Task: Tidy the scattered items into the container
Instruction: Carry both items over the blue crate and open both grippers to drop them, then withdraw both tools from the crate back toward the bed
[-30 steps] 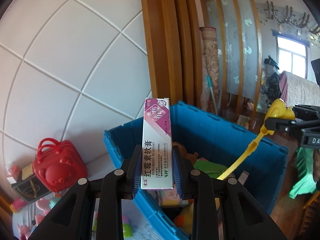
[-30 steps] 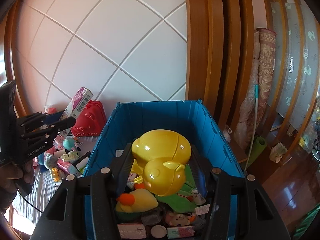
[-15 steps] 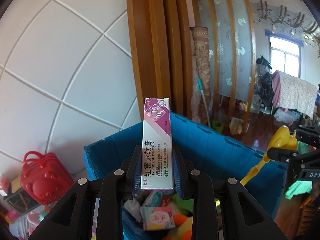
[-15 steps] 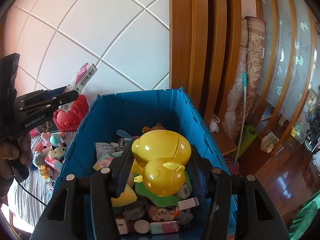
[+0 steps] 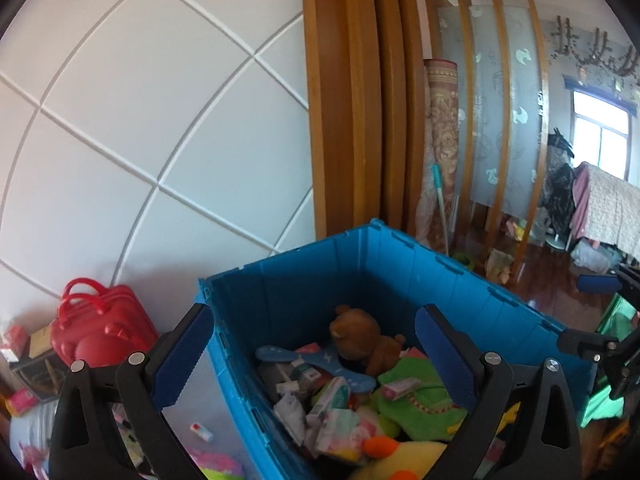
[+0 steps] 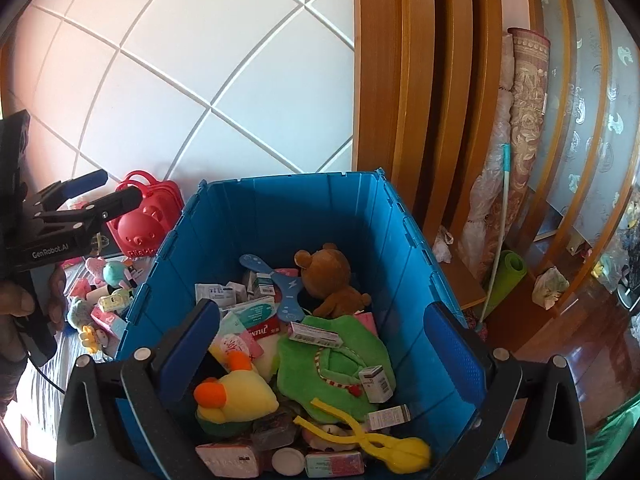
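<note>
Both grippers hang above the blue bin [image 6: 400, 248] with their jaws spread wide and nothing between them. The left gripper [image 5: 312, 354] straddles the bin's near-left wall, one pad outside it and one over the contents; in the right wrist view it shows at the left edge [image 6: 102, 190], gripped by a hand [image 6: 24, 304]. The right gripper [image 6: 320, 340] sits over the bin's middle.

Inside the bin lie a brown bear [image 6: 332, 276] against the far right, a blue boomerang toy [image 6: 280, 284] beside it, a green plush [image 6: 332, 364] with small boxes on it, a yellow duck [image 6: 236, 394], and a yellow duck-headed clip [image 6: 376, 440] at the near edge on top of the pile.

Outside, left of the bin, a red case [image 6: 148, 220] stands by the wall, and small toys and boxes [image 6: 102, 304] lie scattered in front of it
</note>
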